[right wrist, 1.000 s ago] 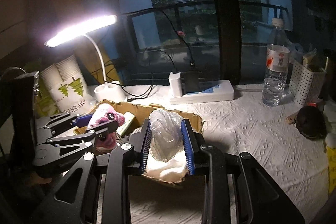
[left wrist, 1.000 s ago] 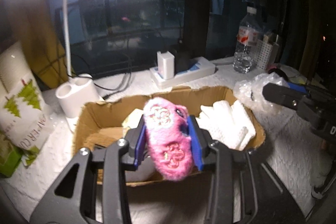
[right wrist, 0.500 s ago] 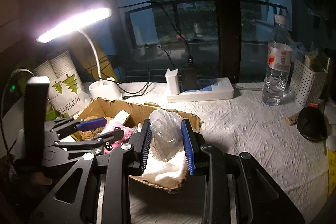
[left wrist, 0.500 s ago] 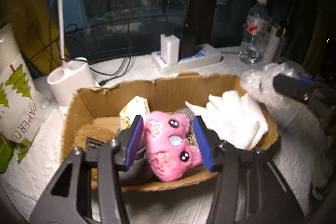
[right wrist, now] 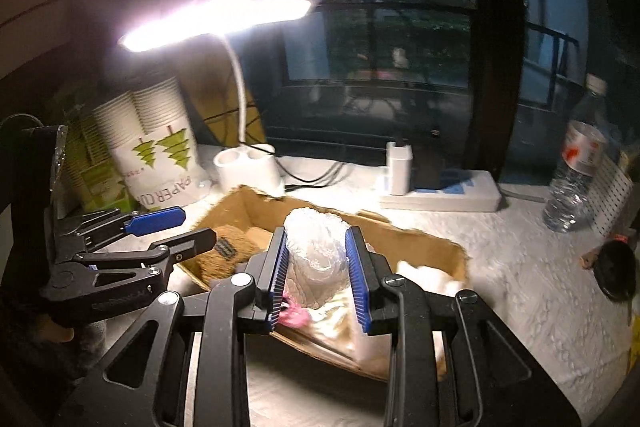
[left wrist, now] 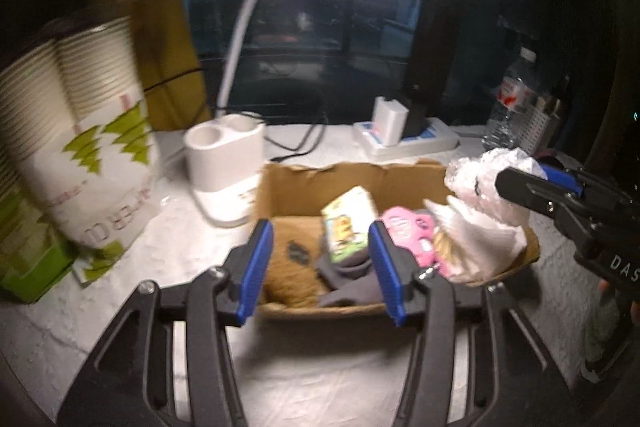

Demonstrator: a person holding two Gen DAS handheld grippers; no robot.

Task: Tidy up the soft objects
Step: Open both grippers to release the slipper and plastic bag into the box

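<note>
The left gripper (left wrist: 322, 263) hangs over the near edge of the cardboard box (left wrist: 348, 179) with its jaws apart and nothing between them; the pink plush toy (left wrist: 404, 231) lies inside the box, between a small printed packet (left wrist: 348, 223) and a heap of white cloth (left wrist: 476, 247). The right gripper (right wrist: 318, 273) pinches a crumpled clear plastic bag (right wrist: 316, 255) — held above the box's right end; a brown fuzzy thing (right wrist: 228, 253) sits at the left end.
</note>
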